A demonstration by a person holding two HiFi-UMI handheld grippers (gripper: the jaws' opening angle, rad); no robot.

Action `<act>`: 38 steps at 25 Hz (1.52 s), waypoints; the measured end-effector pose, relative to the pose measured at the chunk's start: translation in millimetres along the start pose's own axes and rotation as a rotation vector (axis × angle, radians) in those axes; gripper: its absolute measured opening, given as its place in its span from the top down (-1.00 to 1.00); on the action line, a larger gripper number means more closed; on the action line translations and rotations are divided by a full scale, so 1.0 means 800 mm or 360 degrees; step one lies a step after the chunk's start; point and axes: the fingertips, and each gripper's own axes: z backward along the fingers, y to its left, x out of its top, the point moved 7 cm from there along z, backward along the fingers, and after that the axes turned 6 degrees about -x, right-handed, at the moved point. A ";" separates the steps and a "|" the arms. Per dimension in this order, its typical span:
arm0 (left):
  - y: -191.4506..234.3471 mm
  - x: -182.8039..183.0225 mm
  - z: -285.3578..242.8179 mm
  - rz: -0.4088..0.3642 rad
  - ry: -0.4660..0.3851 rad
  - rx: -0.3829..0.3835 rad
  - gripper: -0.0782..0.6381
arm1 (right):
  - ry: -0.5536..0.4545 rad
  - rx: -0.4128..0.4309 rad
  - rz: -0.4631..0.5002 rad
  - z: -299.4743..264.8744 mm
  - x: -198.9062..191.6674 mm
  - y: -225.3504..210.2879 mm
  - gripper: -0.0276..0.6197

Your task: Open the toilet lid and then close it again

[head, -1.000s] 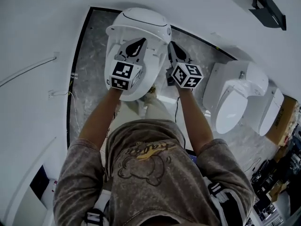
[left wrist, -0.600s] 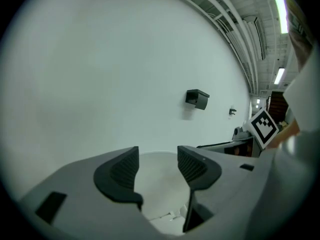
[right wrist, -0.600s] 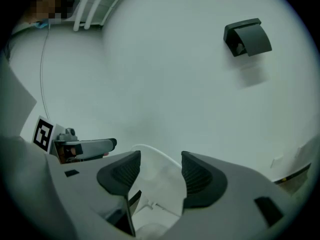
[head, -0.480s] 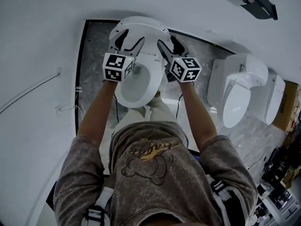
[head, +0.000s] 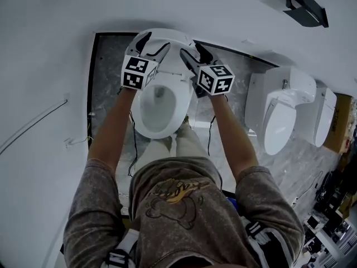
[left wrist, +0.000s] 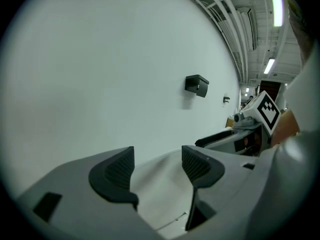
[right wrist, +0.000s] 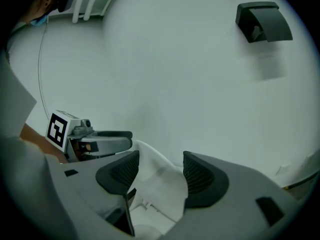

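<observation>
Marbled floor (head: 106,88) (toilet (head: 172,123) on it)

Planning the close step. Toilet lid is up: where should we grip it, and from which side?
Best bet: grip the toilet lid by its free top rim, coming from the front. It stands upright, so that thin rim is the edge jaws can straddle and gives most leverage. The left gripper and right gripper, whose jaws have just been opening, have that rim between them, unclamped.
</observation>
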 end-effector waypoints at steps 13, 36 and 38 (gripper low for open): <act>-0.017 -0.009 0.023 0.0034 -0.0014 -0.0062 -0.03 | -0.0036 -0.0011 -0.0063 0.016 -0.014 0.023 0.07; -0.137 -0.105 0.190 0.0323 0.0056 -0.0093 0.02 | 0.0061 0.0037 -0.0248 0.156 -0.135 0.126 0.08; -0.147 -0.120 0.202 0.0369 0.0073 -0.0077 0.07 | 0.0098 0.0062 -0.0258 0.164 -0.151 0.132 0.09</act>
